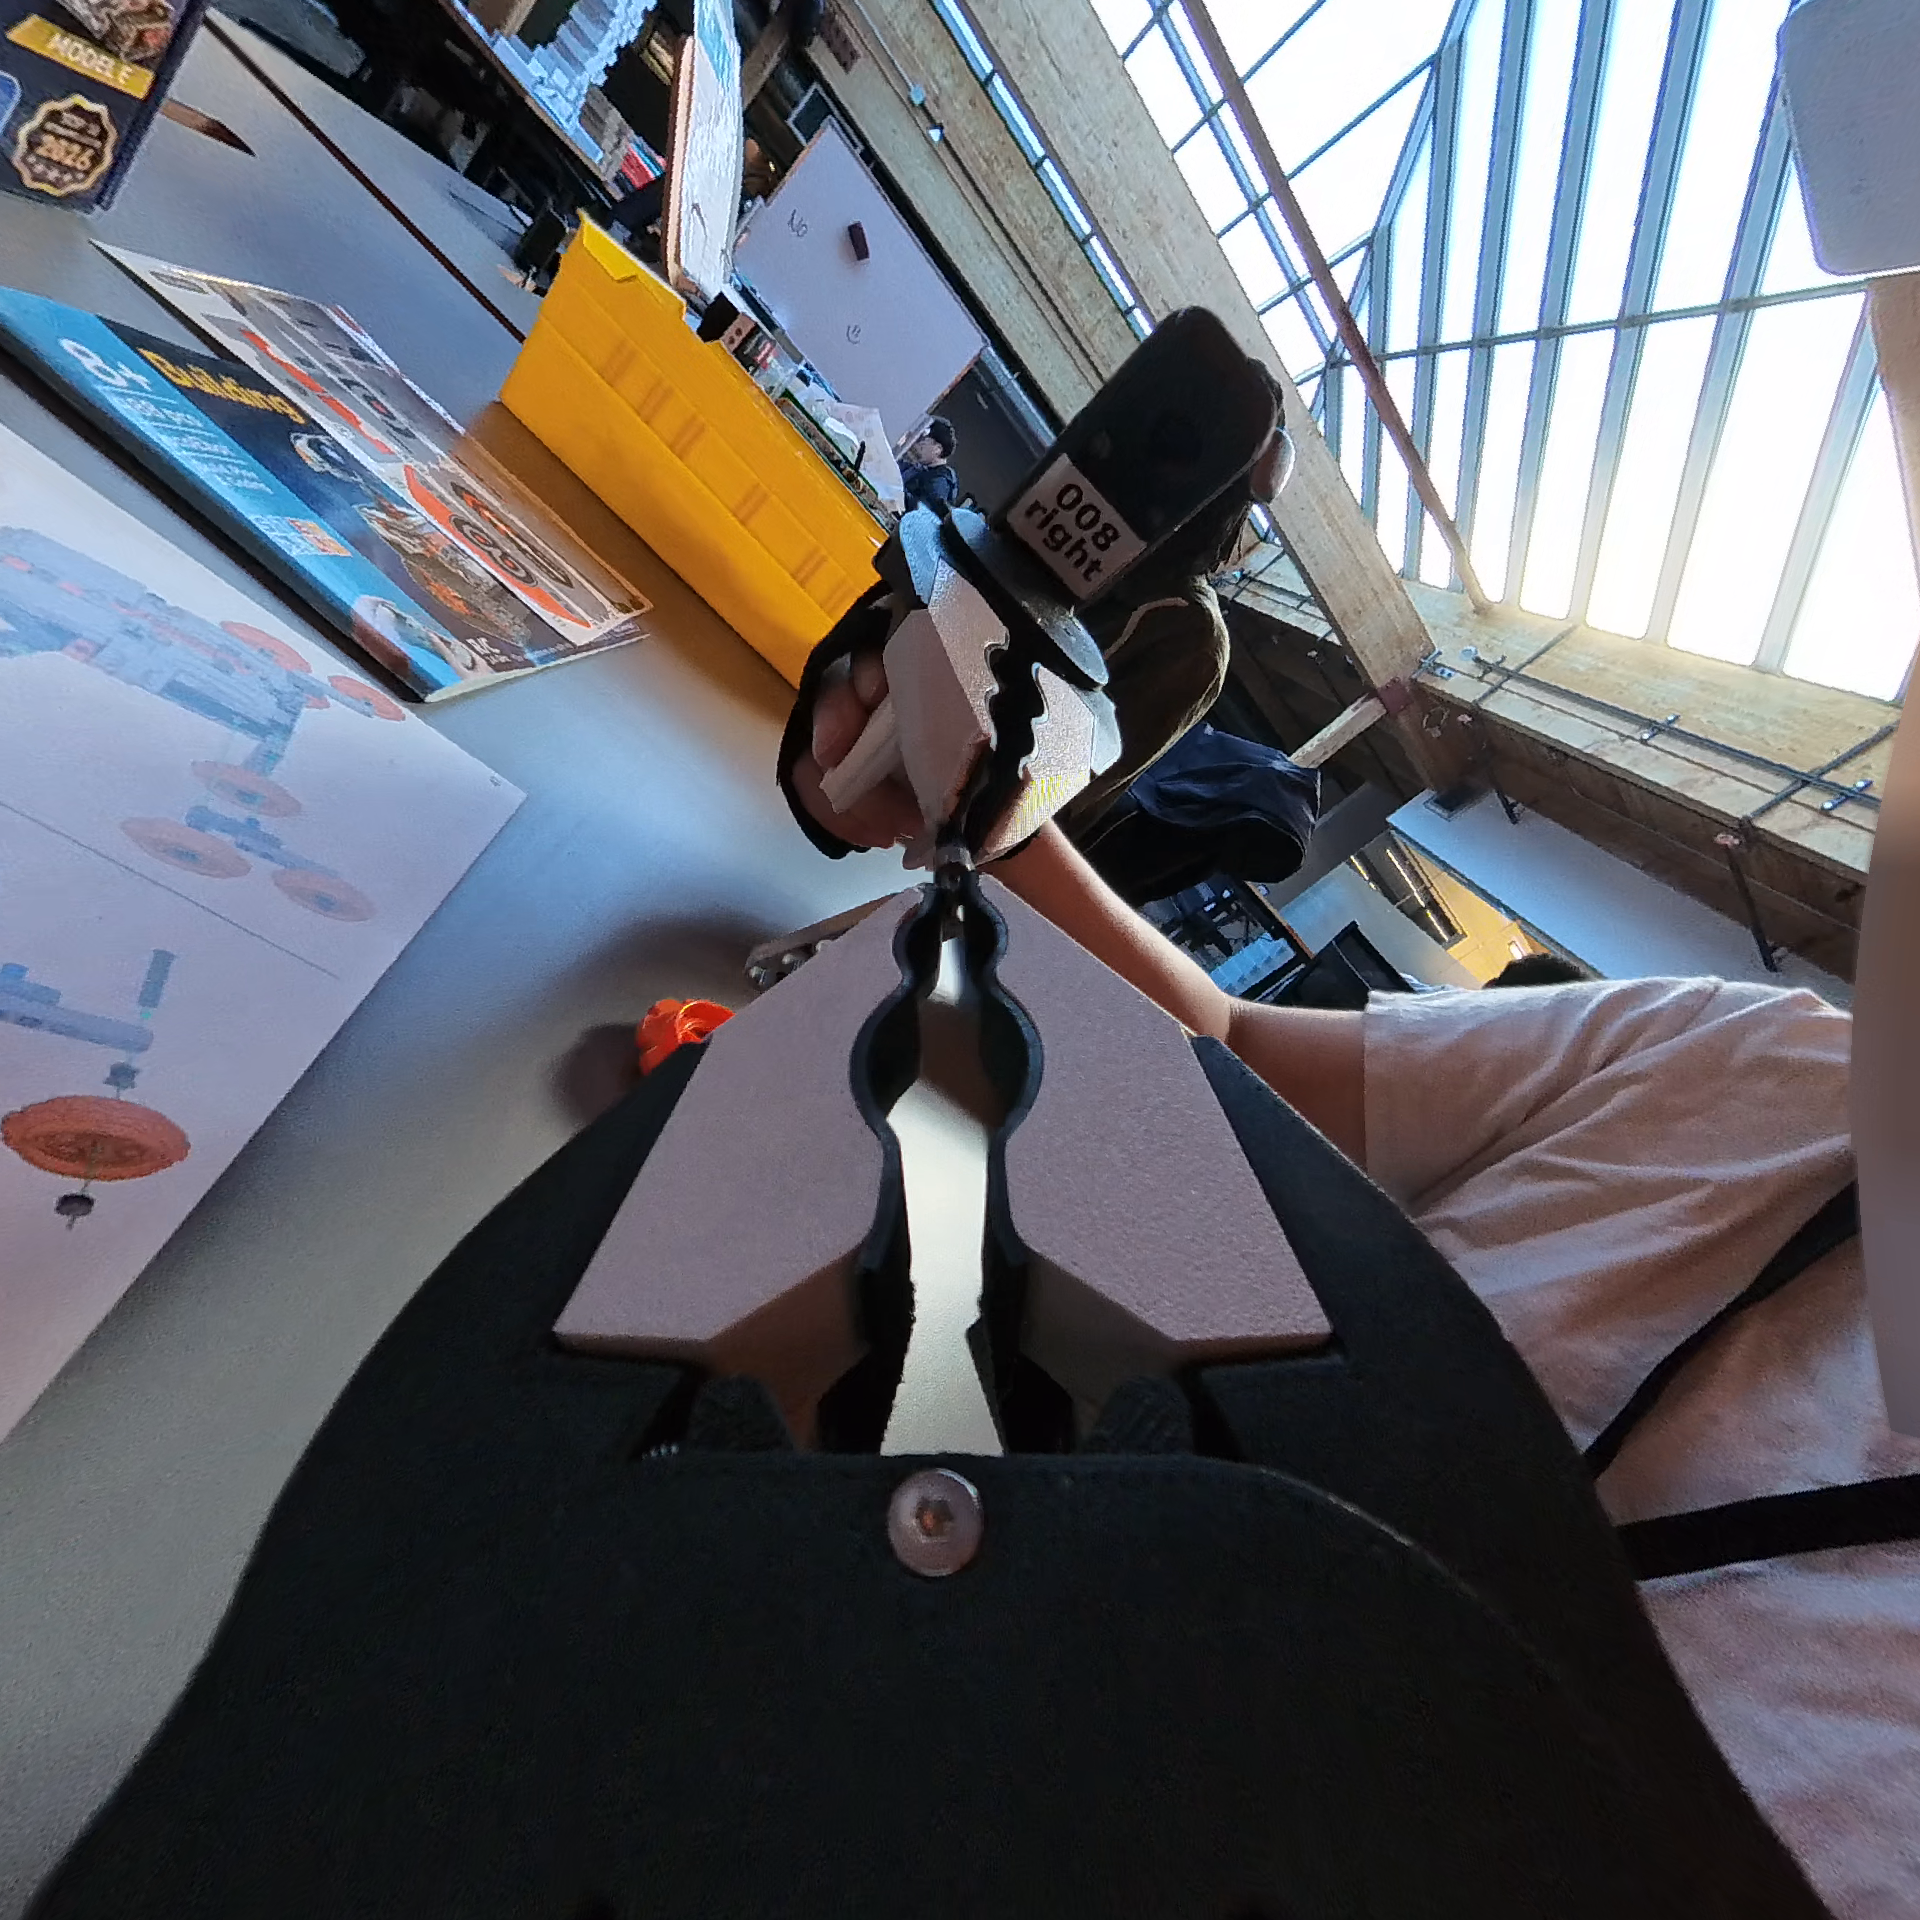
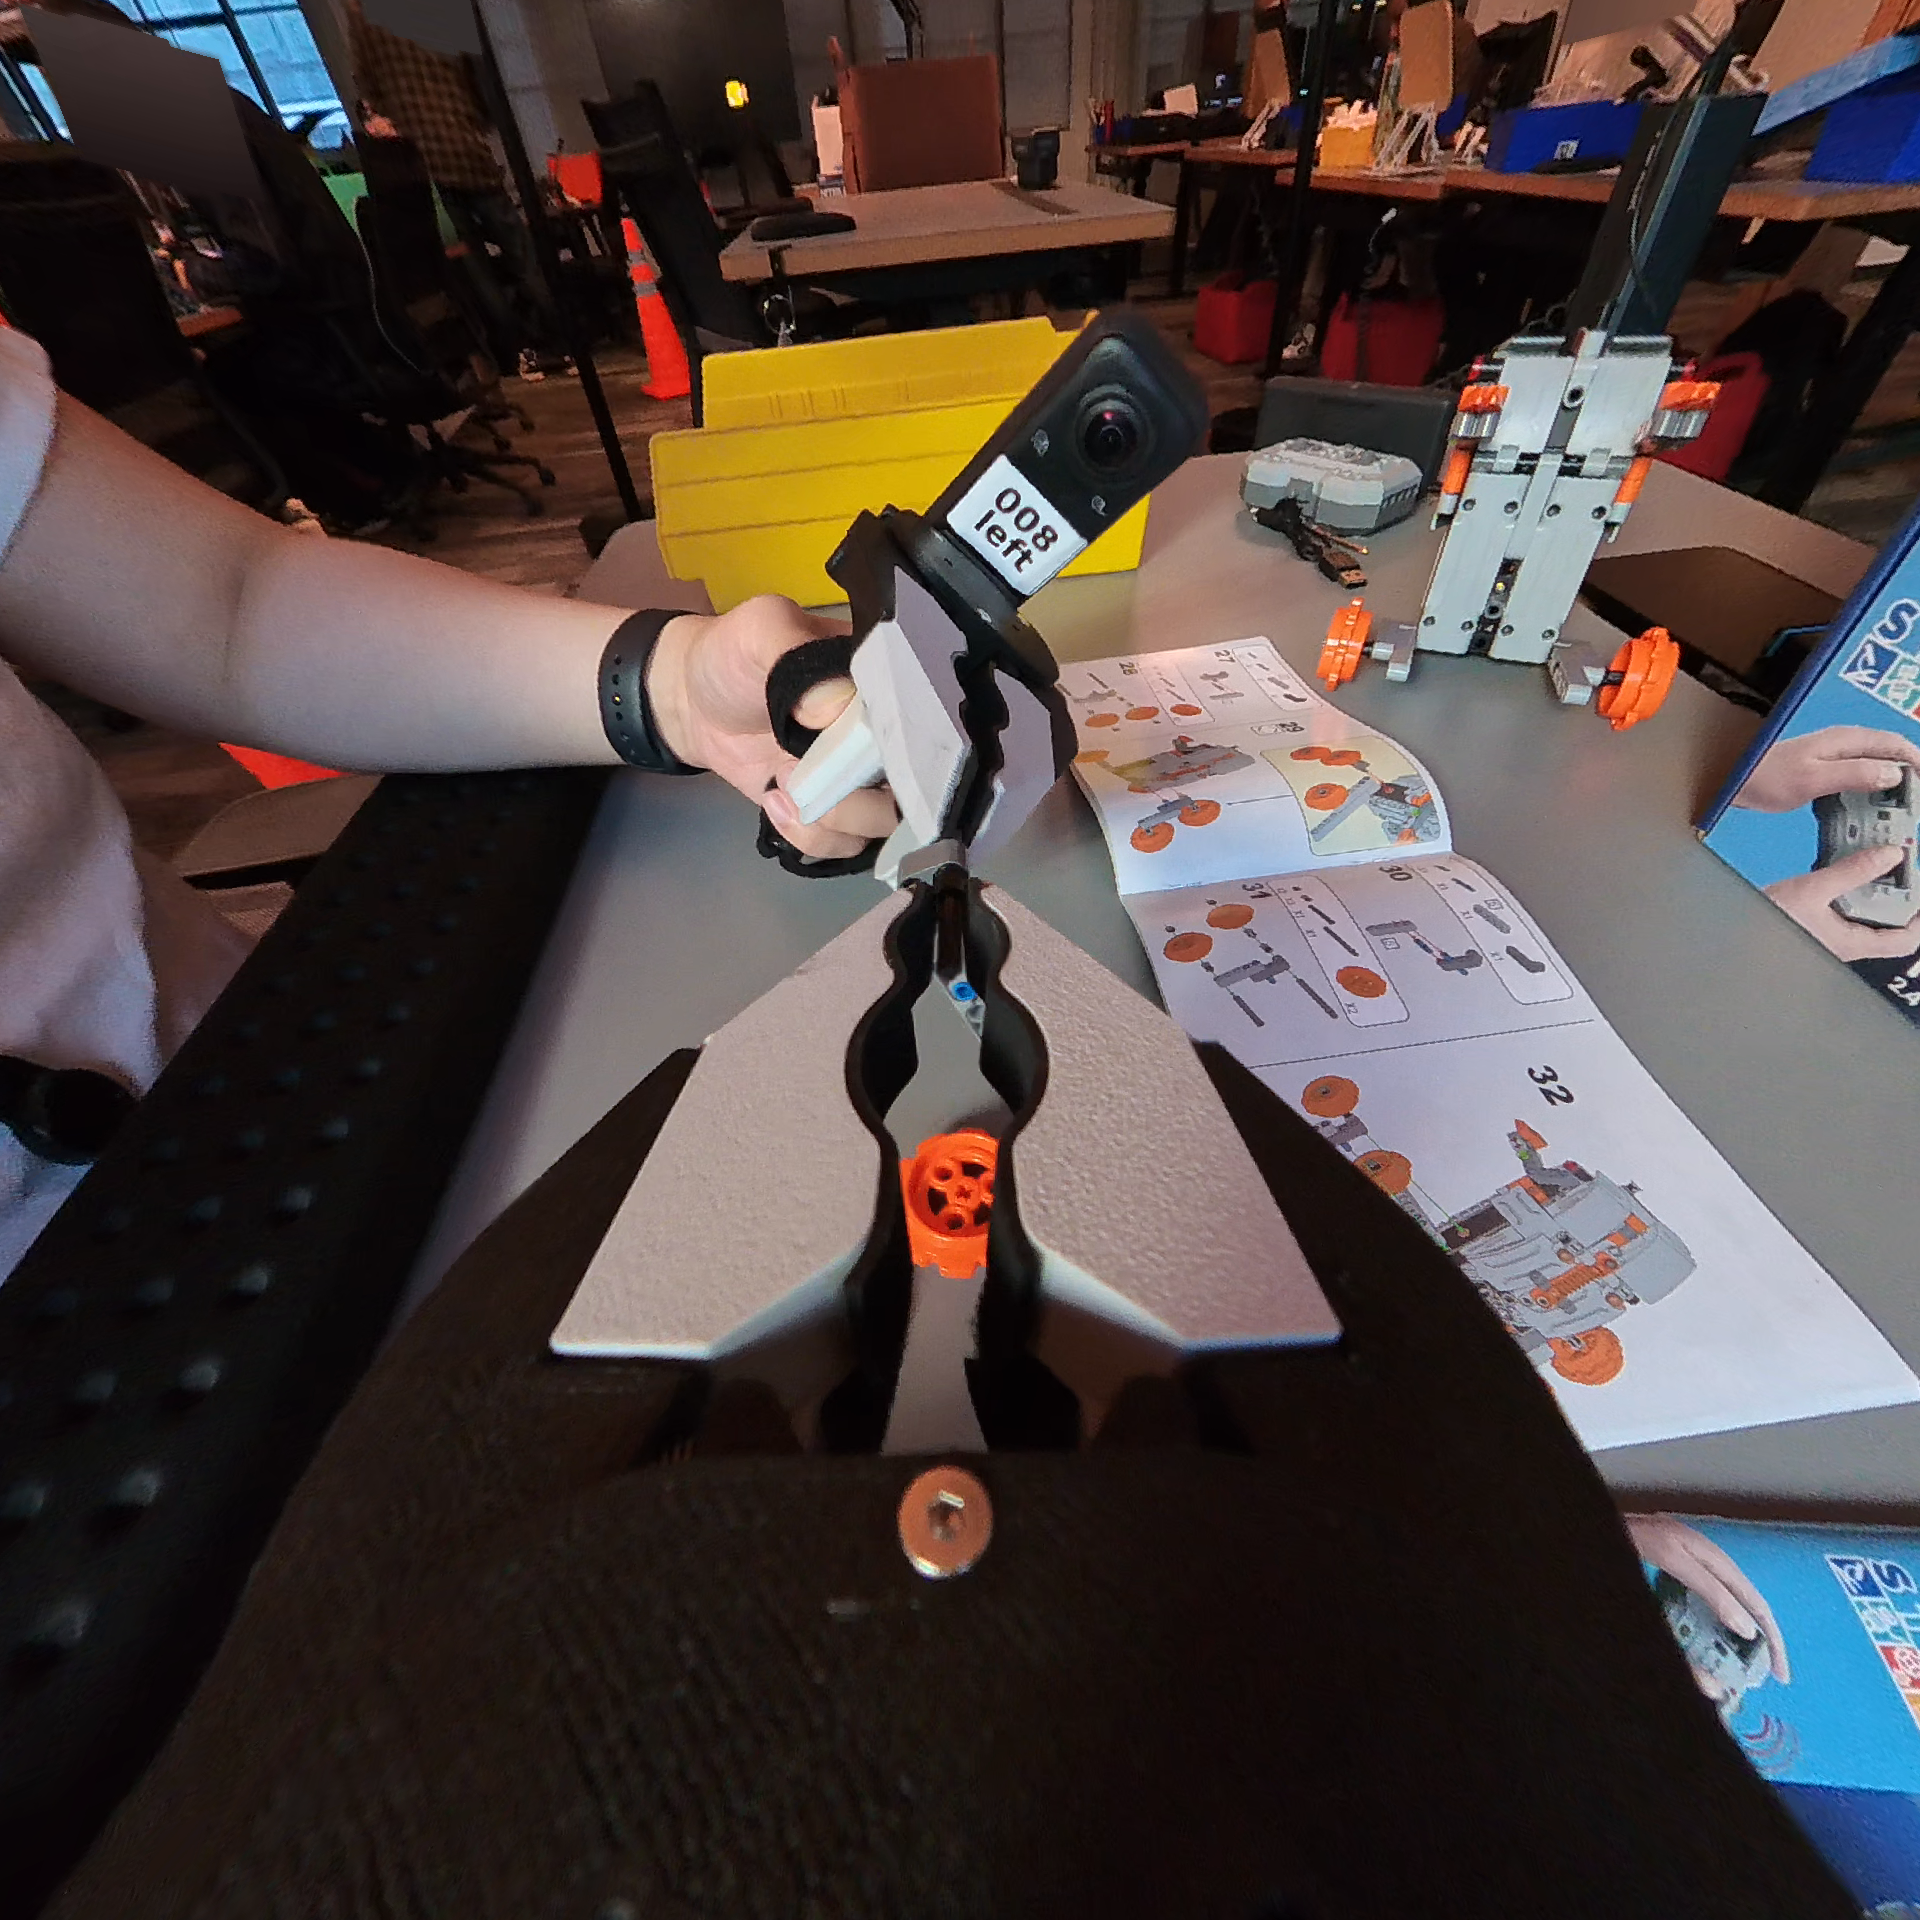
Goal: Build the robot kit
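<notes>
My two grippers meet tip to tip above the grey table (image 2: pixel 1558 790). My right gripper (image 2: pixel 943 902) is shut on a thin black axle (image 2: pixel 945 935); it also shows in the left wrist view (image 1: pixel 951 844), held by a hand. A grey beam with a blue pin (image 2: pixel 962 995) hangs just under the tips. My left gripper (image 1: pixel 951 896) is shut on the end of this grey beam (image 1: pixel 821 935); it also shows in the right wrist view (image 2: pixel 932 864). A loose orange wheel (image 2: pixel 948 1200) lies on the table below the tips, and shows in the left wrist view (image 1: pixel 677 1027).
An open instruction booklet (image 2: pixel 1455 1039) lies to the right. A partly built grey and orange model (image 2: pixel 1527 530) and a grey battery unit with a cable (image 2: pixel 1330 483) stand behind it. A yellow bin (image 2: pixel 831 468) is at the far edge. Blue boxes (image 2: pixel 1829 727) sit at right, a black perforated board (image 2: pixel 260 1091) at left. Both grippers' tips are roughly 9 centimeters from the loose orange wheel (image 2: pixel 948 1200).
</notes>
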